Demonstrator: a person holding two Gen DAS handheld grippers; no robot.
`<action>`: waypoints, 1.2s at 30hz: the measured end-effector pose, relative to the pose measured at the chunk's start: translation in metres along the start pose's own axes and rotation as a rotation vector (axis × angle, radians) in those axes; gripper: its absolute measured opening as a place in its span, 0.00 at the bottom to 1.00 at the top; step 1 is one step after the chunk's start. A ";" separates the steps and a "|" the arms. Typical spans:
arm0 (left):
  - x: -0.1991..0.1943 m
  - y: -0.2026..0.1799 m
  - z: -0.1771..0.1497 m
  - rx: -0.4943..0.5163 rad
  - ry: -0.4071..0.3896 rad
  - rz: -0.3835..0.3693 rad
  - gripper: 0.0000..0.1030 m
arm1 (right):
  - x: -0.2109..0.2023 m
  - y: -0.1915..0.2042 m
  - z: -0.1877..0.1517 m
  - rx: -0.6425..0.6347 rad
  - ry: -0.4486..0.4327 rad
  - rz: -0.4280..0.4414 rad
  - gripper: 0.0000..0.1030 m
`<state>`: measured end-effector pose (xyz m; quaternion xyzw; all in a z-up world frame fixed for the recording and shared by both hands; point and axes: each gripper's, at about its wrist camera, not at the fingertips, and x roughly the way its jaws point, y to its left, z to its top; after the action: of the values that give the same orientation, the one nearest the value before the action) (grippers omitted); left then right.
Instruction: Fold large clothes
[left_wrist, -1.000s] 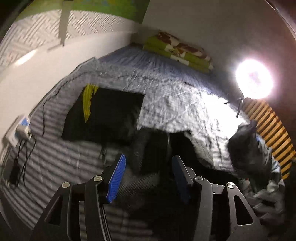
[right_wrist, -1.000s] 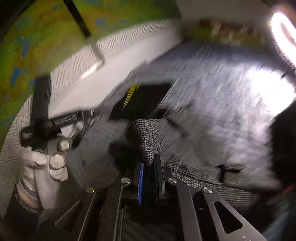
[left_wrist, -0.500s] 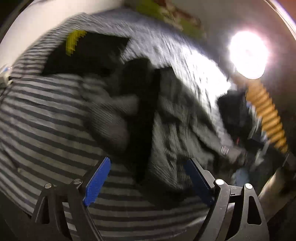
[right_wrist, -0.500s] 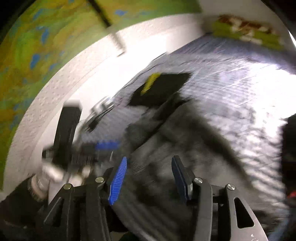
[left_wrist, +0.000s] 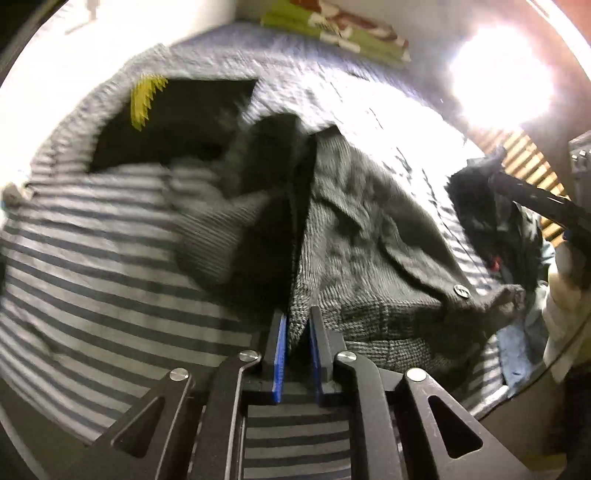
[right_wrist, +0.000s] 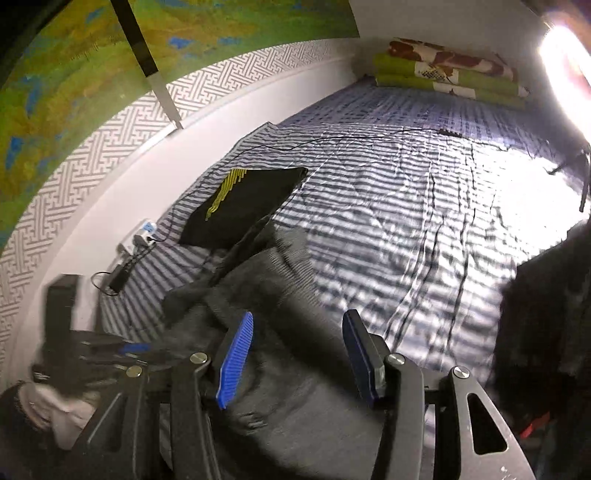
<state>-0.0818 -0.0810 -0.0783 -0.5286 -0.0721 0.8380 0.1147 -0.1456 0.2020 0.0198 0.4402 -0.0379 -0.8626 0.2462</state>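
A large grey checked coat (left_wrist: 373, 243) lies crumpled on the striped bed sheet (left_wrist: 85, 266), its dark lining and a ribbed sleeve showing at its left. My left gripper (left_wrist: 295, 328) is shut on the coat's near edge, the cloth pinched between the blue pads (left_wrist: 279, 354). In the right wrist view the same grey coat (right_wrist: 280, 288) lies blurred under my right gripper (right_wrist: 299, 339), which stands open just above it with nothing between its fingers.
A folded black garment with a yellow mark (right_wrist: 243, 199) lies at the far left near the wall. Folded green bedding (right_wrist: 447, 74) sits at the bed's head. A dark clothes pile (left_wrist: 491, 214) is at right. A charger and cables (right_wrist: 136, 247) lie by the wall. A bright lamp (left_wrist: 498, 81) glares.
My right gripper let go of the coat and opened. My left gripper moved down to the coat's near edge and shut on it.
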 end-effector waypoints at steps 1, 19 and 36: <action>-0.006 0.006 0.003 -0.002 -0.011 0.019 0.09 | 0.006 -0.002 0.009 -0.010 0.005 -0.005 0.45; -0.027 0.110 -0.028 -0.173 -0.039 0.136 0.09 | 0.215 0.074 0.098 -0.188 0.231 0.131 0.55; -0.095 0.059 0.023 -0.083 -0.239 0.125 0.08 | 0.081 0.044 0.092 0.021 -0.043 0.091 0.11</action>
<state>-0.0702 -0.1636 -0.0003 -0.4329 -0.0869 0.8967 0.0311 -0.2402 0.1122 0.0285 0.4218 -0.0723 -0.8594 0.2798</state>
